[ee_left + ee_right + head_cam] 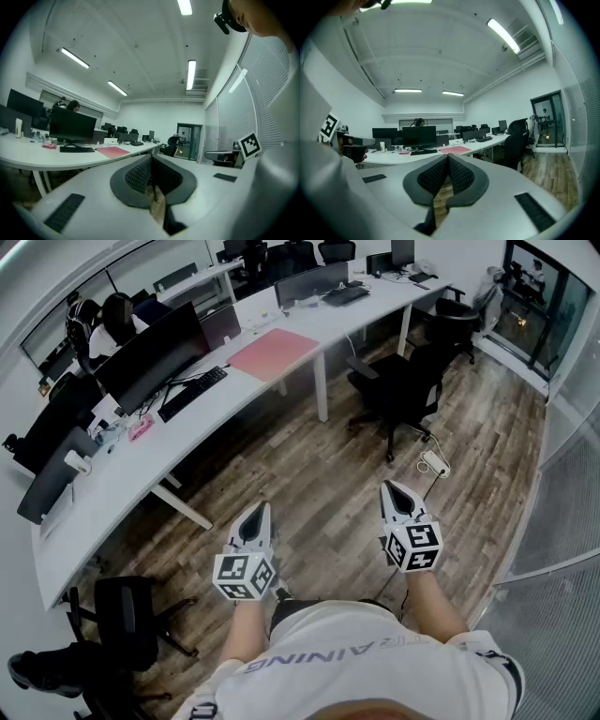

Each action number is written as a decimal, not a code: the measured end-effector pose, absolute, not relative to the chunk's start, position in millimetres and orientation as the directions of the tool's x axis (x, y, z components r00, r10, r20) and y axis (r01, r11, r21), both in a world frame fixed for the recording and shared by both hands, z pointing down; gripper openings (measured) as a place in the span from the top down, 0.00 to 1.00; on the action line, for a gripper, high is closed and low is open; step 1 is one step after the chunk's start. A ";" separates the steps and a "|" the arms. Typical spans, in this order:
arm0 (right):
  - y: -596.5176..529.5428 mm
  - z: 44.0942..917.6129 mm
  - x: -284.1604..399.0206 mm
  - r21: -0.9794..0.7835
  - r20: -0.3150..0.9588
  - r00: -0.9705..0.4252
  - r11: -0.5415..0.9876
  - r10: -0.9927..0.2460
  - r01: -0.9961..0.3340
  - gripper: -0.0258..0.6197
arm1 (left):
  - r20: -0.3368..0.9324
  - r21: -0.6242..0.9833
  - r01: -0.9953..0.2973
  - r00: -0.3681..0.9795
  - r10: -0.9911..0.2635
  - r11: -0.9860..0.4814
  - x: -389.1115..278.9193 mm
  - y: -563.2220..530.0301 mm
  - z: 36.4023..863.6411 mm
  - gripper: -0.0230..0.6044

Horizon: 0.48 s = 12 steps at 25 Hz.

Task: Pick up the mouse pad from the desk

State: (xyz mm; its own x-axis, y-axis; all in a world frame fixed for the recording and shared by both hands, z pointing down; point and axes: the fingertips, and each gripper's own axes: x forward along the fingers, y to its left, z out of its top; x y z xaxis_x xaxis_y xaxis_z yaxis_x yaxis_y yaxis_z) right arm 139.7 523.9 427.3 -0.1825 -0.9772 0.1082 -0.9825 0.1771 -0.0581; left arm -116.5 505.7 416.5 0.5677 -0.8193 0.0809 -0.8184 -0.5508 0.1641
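Head view, from my remote seat: at the far left a seated person (111, 320) faces a row of dark monitors (150, 357) on the long curved white desk (122, 474). A black keyboard (192, 393) lies in front of the screens. Just to its right, flat on the desktop and touched by nothing, is the pink mouse pad (274, 353). It sits well apart from both of my tools, across a stretch of wooden floor (309, 493).

Lower in the frame, the left gripper (259, 514) is held out over the floor, pointing roughly level toward the desk. In the left gripper view I see its ribbed black pads brought together with nothing caught between them, and the pink pad shows far off on the desk beyond.

To its right, the right gripper (392, 491) is held alongside, near the other one but not touching it. The right gripper view shows its jaws likewise closed on nothing, with only floor visible below where they meet.

Further right, a black office chair (398, 390) stands between the desk and my right tool, and a white power strip (434, 463) lies on the boards beside it.
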 end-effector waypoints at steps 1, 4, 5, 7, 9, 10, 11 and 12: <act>524.0 427.6 140.8 -0.058 0.110 -0.182 0.177 -0.977 -0.983 0.92 | 0.082 0.166 -0.817 0.570 -0.818 -0.552 -114.9 505.8 417.2 0.91; 524.8 428.2 143.0 -0.056 0.112 -0.184 0.179 -0.977 -0.982 0.92 | 0.087 0.171 -0.814 0.573 -0.815 -0.555 -110.3 507.1 419.9 0.91; 525.5 428.4 143.1 -0.055 0.112 -0.186 0.180 -0.976 -0.982 0.92 | 0.089 0.172 -0.814 0.574 -0.814 -0.555 -109.0 508.2 421.2 0.91; 526.9 428.7 142.4 -0.053 0.112 -0.189 0.184 -0.976 -0.981 0.92 | 0.091 0.174 -0.812 0.576 -0.812 -0.557 -106.7 510.2 423.0 0.91; 527.0 426.9 141.2 -0.050 0.109 -0.191 0.187 -0.975 -0.981 0.92 | 0.088 0.173 -0.812 0.576 -0.813 -0.557 -105.9 511.3 421.8 0.91; 526.8 425.7 140.9 -0.050 0.107 -0.192 0.188 -0.975 -0.981 0.92 | 0.086 0.172 -0.813 0.574 -0.814 -0.556 -106.0 511.9 420.7 0.91; 526.9 424.9 141.1 -0.051 0.104 -0.193 0.189 -0.976 -0.981 0.92 | 0.085 0.171 -0.815 0.572 -0.816 -0.554 -106.1 512.7 419.7 0.91; 527.3 424.7 141.8 -0.053 0.103 -0.193 0.189 -0.976 -0.981 0.92 | 0.084 0.170 -0.817 0.569 -0.818 -0.551 -106.1 513.7 419.1 0.91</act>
